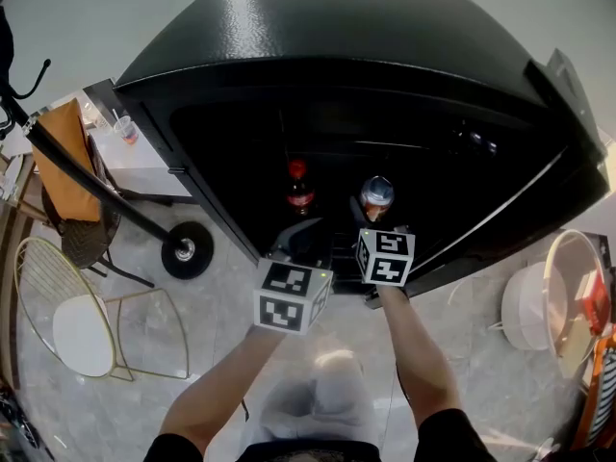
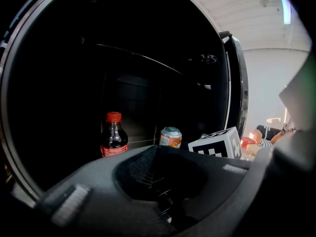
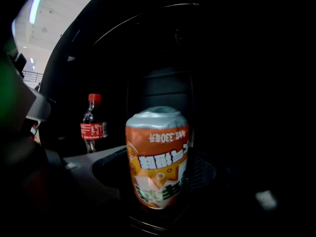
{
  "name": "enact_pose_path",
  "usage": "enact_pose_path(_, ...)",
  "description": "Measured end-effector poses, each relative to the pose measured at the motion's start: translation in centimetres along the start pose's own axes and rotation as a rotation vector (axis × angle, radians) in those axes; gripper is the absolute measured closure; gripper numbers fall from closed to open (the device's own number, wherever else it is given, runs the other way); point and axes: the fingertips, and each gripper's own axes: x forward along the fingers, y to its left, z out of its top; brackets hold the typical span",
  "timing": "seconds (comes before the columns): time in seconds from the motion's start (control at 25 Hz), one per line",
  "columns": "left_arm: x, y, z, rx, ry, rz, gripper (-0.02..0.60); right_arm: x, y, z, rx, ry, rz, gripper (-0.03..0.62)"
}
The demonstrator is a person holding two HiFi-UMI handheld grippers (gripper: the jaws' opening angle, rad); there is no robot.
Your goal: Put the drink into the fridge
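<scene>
A black fridge (image 1: 346,27) stands open in front of me, dark inside. An orange drink can (image 3: 158,157) hangs upside down between the jaws of my right gripper (image 3: 159,201), which is shut on it at the fridge's mouth; the head view shows the can (image 1: 376,196) just beyond that gripper's marker cube (image 1: 386,256). A cola bottle (image 1: 298,186) with a red cap stands upright on a shelf inside, left of the can, also in the left gripper view as the bottle (image 2: 113,137). My left gripper (image 2: 158,181) is open and empty, close beside the right one.
The fridge door (image 1: 568,94) is swung open on the right. A wire chair with a white seat (image 1: 82,330) and a chair draped in orange cloth (image 1: 72,162) stand to the left. A white basin (image 1: 539,306) sits on the floor at right.
</scene>
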Motion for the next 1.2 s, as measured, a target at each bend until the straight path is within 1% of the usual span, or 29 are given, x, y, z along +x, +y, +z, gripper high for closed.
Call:
enact_pose_path(0.16, 0.4, 0.4, -0.3, -0.006, 0.003, 0.007, 0.577, 0.4, -0.1, 0.1, 0.001, -0.019, -0.002, 0.264)
enact_pose_path(0.4, 0.8, -0.2, -0.5, -0.003, 0.015, -0.009, 0.577, 0.5, -0.1, 0.2, -0.002, -0.022, -0.016, 0.264)
enact_pose_path(0.68, 0.1, -0.7, -0.5, 0.000, 0.044, -0.014, 0.577, -0.5, -0.1, 0.1, 0.053, 0.014, -0.019, 0.264)
enact_pose_path(0.84, -0.7, -1.5, 0.1, -0.005, 0.061, -0.016, 0.577, -1.9, 0.4, 0.3, 0.070, 0.049, -0.006, 0.263)
enact_pose_path(0.96, -1.3, -2.3, 0.8, 0.001, 0.083, -0.019, 0.577, -3.5, 0.7, 1.1, 0.096, 0.063, -0.001, 0.263)
enact_pose_path(1.2, -3.5, -3.9, 2.7, -0.003, 0.113, -0.020, 0.577, -7.0, 1.4, 4.2, 0.084, 0.067, 0.003, 0.264)
